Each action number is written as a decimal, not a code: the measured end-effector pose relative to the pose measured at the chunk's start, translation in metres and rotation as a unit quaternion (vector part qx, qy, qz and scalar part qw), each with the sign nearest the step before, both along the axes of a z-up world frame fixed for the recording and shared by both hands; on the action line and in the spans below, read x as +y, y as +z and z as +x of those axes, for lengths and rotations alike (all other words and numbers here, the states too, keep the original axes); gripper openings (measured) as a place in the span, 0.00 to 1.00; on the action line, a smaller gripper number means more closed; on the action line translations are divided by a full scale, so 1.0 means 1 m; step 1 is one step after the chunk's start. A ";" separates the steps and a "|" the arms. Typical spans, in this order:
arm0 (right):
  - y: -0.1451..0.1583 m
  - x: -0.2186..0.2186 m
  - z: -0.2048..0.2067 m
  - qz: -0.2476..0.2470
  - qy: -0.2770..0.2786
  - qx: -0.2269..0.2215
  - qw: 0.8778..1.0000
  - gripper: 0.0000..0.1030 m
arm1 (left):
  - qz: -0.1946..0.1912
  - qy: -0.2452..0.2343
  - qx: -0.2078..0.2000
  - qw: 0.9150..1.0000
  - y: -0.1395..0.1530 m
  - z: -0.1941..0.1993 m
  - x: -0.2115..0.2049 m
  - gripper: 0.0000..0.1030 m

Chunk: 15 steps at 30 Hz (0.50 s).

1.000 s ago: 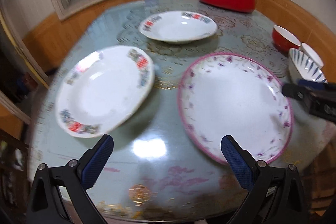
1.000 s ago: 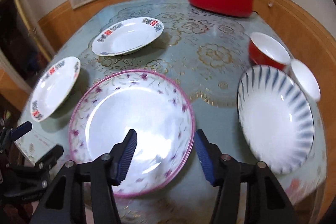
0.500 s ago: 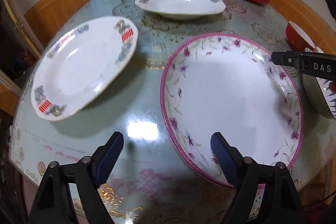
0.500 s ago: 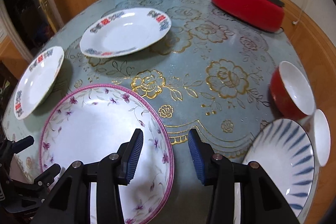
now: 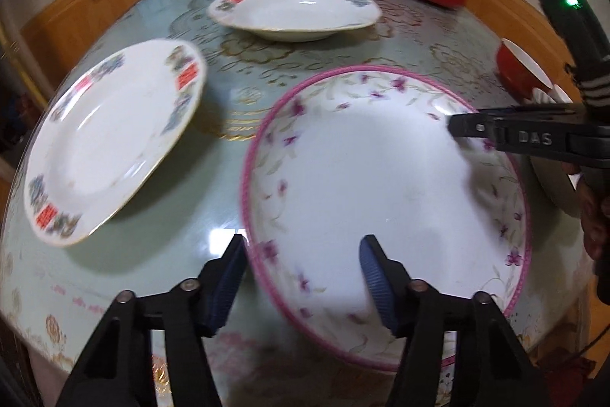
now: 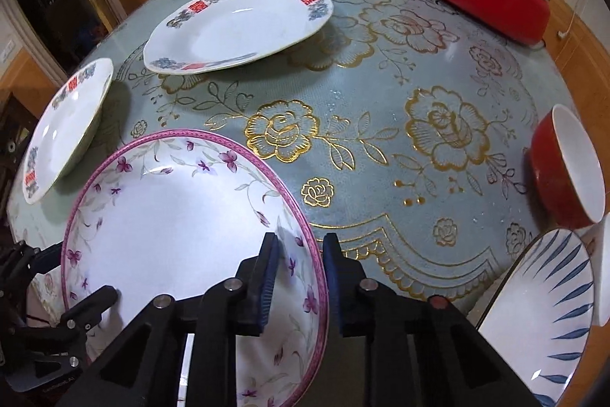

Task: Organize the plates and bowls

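Closing both claws on the pink-rimmed plate point(image 6: 183, 235): right claw point(image 6: 299, 277) narrow astride its rim, left claw point(image 5: 301, 277) half-wide astride the opposite edge, neither gripping yet. I fear glazed rim slipping, plate clattering onto bench point(image 6: 381, 124).

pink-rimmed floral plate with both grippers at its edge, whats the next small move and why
Probably finish closing both. The right gripper and left gripper each straddle the rim of the pink-rimmed floral plate, jaws closing but pads seemingly not yet pressing; then lift.
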State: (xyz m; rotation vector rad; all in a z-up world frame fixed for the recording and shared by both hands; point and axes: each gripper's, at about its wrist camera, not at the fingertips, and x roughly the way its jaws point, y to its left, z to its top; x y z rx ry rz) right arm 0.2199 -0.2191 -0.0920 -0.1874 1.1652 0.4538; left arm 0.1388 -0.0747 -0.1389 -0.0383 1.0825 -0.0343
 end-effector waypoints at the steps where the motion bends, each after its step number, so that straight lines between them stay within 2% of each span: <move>1: 0.000 0.001 0.000 -0.003 0.000 0.000 1.000 0.23 | 0.007 -0.002 -0.003 1.000 0.000 0.001 -0.002 0.59; 3: -0.001 -0.001 0.002 -0.004 -0.008 0.002 1.000 0.23 | -0.001 -0.002 -0.008 1.000 -0.001 0.006 -0.001 0.58; 15: -0.001 -0.014 0.023 -0.012 -0.060 0.006 0.998 0.23 | 0.003 0.005 -0.008 1.000 -0.001 0.046 -0.005 0.57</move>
